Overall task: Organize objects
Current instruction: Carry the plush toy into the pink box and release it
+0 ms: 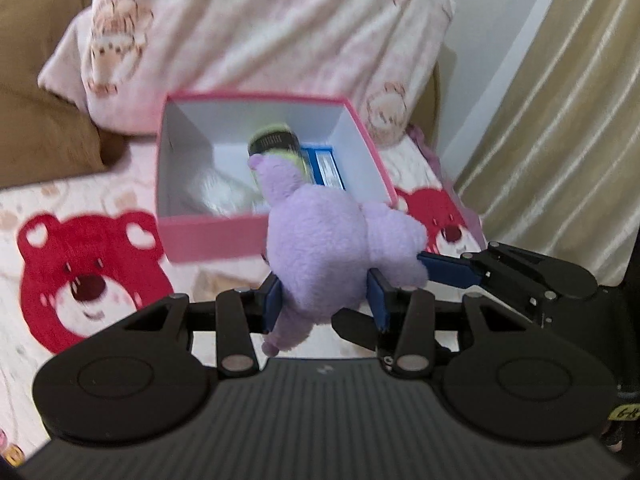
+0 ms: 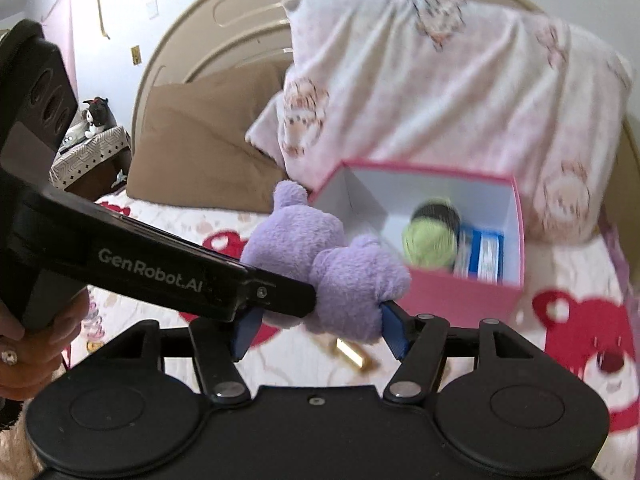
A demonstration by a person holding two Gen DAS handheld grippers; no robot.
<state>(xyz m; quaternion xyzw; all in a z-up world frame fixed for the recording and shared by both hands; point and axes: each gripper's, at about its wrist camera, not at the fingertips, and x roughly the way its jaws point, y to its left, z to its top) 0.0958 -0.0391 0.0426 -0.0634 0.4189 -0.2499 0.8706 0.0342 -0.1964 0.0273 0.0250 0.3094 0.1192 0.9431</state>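
A purple plush toy [image 1: 320, 240] is held in the air just in front of an open pink box [image 1: 208, 236] on the bed. My left gripper [image 1: 326, 300] is shut on the plush's lower body. My right gripper [image 2: 320, 330] is shut on another part of the same plush [image 2: 344, 276]; its blue fingers [image 1: 444, 270] reach in from the right in the left wrist view. The pink box [image 2: 460, 296] holds a green-capped dark bottle [image 1: 276, 144], a blue packet [image 1: 324, 168] and something white [image 1: 216, 192].
A pink patterned pillow [image 1: 260, 36] leans behind the box, with a brown pillow [image 2: 200, 140] to its left. The bedsheet has red bear prints [image 1: 84, 280]. A small gold object [image 2: 352, 354] lies on the sheet. Curtains [image 1: 560, 120] hang at the right.
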